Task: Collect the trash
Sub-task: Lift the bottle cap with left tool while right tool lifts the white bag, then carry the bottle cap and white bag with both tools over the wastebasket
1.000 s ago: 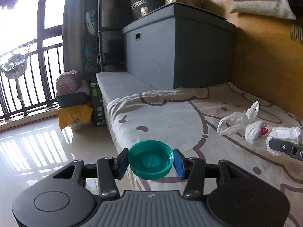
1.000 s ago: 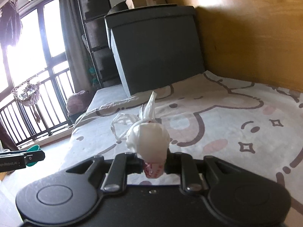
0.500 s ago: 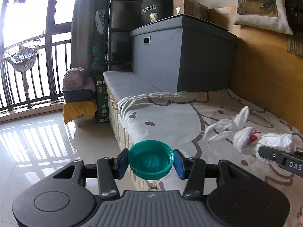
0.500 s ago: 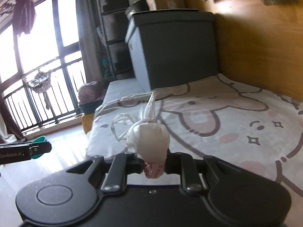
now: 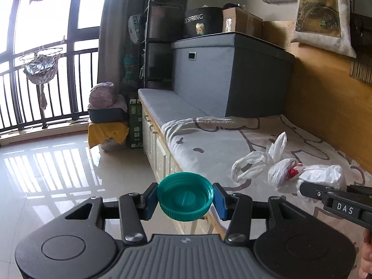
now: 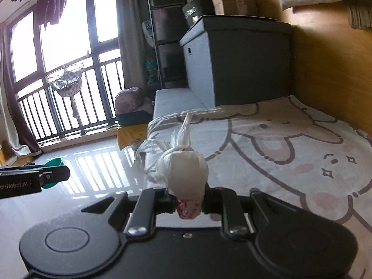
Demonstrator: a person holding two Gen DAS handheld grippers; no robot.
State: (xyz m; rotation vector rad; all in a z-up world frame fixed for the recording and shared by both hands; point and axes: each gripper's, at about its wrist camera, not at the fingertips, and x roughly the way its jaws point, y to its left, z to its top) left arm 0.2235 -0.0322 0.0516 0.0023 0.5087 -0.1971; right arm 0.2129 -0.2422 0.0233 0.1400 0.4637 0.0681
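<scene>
My left tongs (image 5: pixel 185 197) are clamped on a teal cap (image 5: pixel 185 196), its open side facing up between the blue pads (image 5: pixel 219 197). The cap hangs over the floor (image 5: pixel 58 162), just beside the bed (image 5: pixel 209 144) edge. My right tongs (image 6: pixel 188 200) are closed on a white bag (image 6: pixel 186 169), knotted, with a red-printed bit showing at its lower end between the fingers. In the left view the right tongs (image 5: pixel 309 189) come in from the right with the bag (image 5: pixel 286 172) bunched at their tip, above the cartoon-print sheet. In the right view the left tongs (image 6: pixel 54 174) sit off to the left with the cap (image 6: pixel 54 162) showing behind the tip. Beyond both tongs the bed (image 6: pixel 279 144) runs ahead and to the right. Farther ahead a grey box (image 5: pixel 227 74) stands at the bed's far end, a carton (image 5: pixel 241 22) on top. Far left, a railing (image 5: pixel 34 97) lines the window.
</scene>
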